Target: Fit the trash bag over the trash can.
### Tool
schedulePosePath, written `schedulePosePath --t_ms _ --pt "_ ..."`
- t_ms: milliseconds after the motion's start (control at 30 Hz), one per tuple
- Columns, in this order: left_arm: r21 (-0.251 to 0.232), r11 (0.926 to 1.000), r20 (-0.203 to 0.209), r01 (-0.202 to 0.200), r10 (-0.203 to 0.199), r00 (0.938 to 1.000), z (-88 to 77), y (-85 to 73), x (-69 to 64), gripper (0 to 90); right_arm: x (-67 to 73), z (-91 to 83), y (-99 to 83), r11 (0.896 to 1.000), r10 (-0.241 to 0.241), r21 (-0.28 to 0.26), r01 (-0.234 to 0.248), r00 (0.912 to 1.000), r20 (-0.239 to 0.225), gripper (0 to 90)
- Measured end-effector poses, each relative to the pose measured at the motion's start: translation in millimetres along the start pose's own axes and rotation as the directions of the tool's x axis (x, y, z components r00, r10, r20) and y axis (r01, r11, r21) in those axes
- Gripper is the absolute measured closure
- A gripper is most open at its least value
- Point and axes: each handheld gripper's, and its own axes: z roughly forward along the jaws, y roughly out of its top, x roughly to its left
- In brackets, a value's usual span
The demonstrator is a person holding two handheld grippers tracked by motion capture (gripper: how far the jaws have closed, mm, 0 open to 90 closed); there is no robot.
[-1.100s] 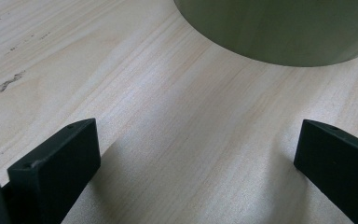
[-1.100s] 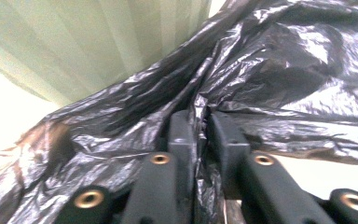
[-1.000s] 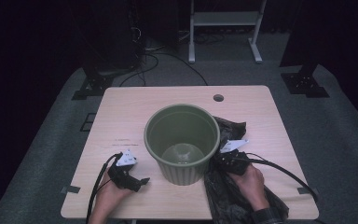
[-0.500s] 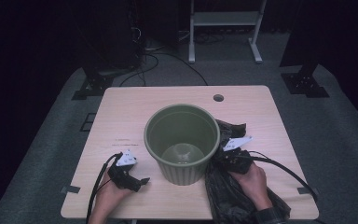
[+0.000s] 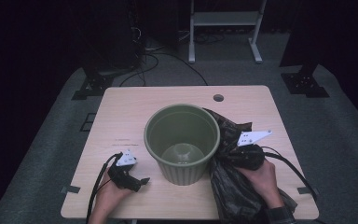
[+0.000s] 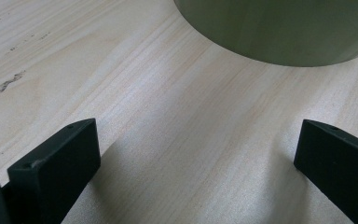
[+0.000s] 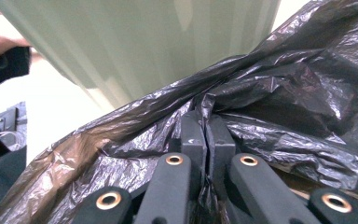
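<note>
A green plastic bin [image 5: 182, 140] stands upright in the middle of the wooden table [image 5: 130, 116], its inside bare. A crumpled black bin bag [image 5: 233, 186] lies against the bin's right side and hangs over the table's front edge. My right gripper [image 5: 233, 151] is shut on a fold of the bag [image 7: 279, 93], jaws pressed together right beside the bin wall [image 7: 158, 46]. My left gripper [image 5: 140, 181] rests on the table left of the bin, open, with bare wood between its jaws [image 6: 196, 158]; the bin's base [image 6: 279, 32] is just ahead.
A round cable hole [image 5: 218, 98] sits near the table's far edge. Black cables trail from both grippers toward the front edge. Stand legs [image 5: 256, 51] and floor cables lie beyond the table on grey carpet.
My right gripper has risen with the bag fold, pulling the plastic higher along the bin's right side. The left gripper has stayed put.
</note>
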Motion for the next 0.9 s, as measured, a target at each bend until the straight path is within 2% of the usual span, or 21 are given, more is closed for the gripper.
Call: schedulePosePath --t_ms 167,267,333,467,767,900 --pt "0.0 1.0 0.0 0.0 0.0 1.0 0.0 0.0 0.0 0.0 8.0 -15.7 15.4 0.999 -0.048 -0.015 0.047 0.9988 -0.015 88.0" --pt "0.001 1.0 0.0 -0.001 0.001 1.0 0.0 0.0 0.0 0.0 10.6 -24.2 21.6 0.998 -0.058 -0.036 0.056 0.9978 -0.033 87.9" --pt "0.001 1.0 0.0 0.0 0.0 1.0 0.0 0.0 0.0 0.0 9.7 -30.3 23.9 0.996 -0.057 -0.069 0.052 0.996 -0.069 87.9" --pt "0.003 1.0 0.001 -0.002 0.002 1.0 -0.2 0.0 0.2 0.0 11.7 -43.3 30.7 0.993 -0.079 -0.098 0.07 0.9929 -0.09 87.9" --pt "0.002 1.0 0.001 -0.002 0.002 1.0 -0.2 0.0 0.2 0.0 18.5 -60.3 51.2 0.983 -0.124 -0.148 0.105 0.9833 -0.132 87.8" --pt "0.002 1.0 0.001 -0.002 0.002 1.0 -0.1 0.0 0.1 0.0 21.4 -65.1 60.2 0.981 -0.141 -0.151 0.12 0.9805 -0.136 87.7"
